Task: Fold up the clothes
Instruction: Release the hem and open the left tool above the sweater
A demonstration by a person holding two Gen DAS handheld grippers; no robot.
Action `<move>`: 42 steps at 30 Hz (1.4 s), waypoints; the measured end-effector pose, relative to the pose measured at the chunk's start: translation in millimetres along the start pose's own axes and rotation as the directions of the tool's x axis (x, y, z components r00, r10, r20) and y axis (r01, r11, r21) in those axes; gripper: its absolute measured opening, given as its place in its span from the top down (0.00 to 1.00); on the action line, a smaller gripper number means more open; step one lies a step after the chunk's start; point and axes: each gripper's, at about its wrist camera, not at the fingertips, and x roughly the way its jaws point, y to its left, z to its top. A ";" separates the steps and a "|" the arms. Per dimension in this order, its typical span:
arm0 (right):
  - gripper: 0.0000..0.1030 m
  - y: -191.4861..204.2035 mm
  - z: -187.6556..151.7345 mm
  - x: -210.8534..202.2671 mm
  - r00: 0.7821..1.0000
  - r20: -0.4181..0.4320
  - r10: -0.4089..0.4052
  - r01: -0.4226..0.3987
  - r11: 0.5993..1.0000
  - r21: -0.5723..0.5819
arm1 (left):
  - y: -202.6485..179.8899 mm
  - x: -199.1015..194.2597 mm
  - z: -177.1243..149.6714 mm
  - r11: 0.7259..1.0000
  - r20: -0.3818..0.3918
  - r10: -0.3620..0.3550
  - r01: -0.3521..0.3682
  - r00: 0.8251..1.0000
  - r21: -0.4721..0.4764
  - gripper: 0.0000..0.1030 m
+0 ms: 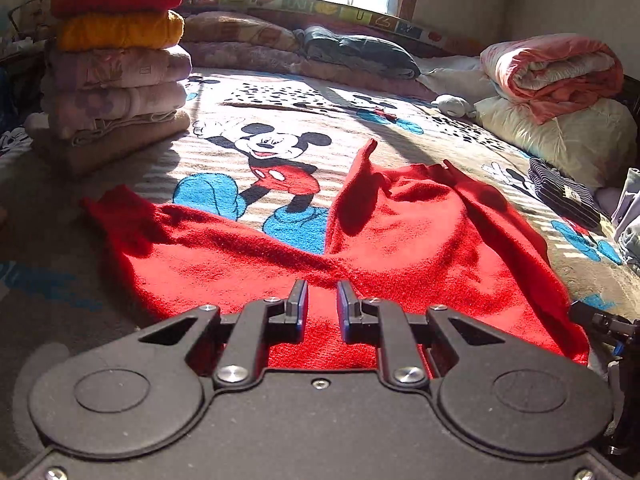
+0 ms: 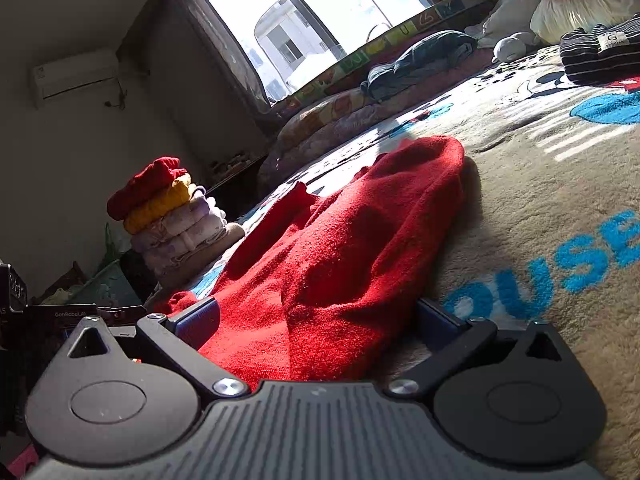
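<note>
Red trousers lie spread on the bed, waist end toward both grippers.

The red trousers (image 1: pixel 400 240) rest on the cartoon-print blanket (image 1: pixel 280 120), legs running away from the cameras toward the window. The left gripper (image 1: pixel 322 300) hovers over the waistband, its fingers narrowly parted with nothing visibly pinched between them. The right gripper (image 2: pixel 320 320) is spread wide, straddling the near edge of the right leg. Both sit at the waist; the left looks more central for a lengthwise fold.
</note>
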 end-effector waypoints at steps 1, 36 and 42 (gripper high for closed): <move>0.01 0.0 0.1 0.0 1.000 0.000 0.000 0.000 1.000 0.000 | -5.5 5.6 -8.1 0.999 -0.030 0.031 -0.030 0.999 0.025 0.85; 0.20 16.7 77.6 5.5 0.980 -0.034 -0.196 0.196 0.981 -0.002 | -67.0 -14.7 -45.4 0.994 0.083 -0.059 0.066 0.995 -0.087 0.49; 0.24 25.5 128.4 56.8 0.949 -0.118 -0.292 0.267 0.945 -0.189 | -69.0 6.3 -32.0 0.987 0.072 -0.090 0.099 0.993 -0.130 0.48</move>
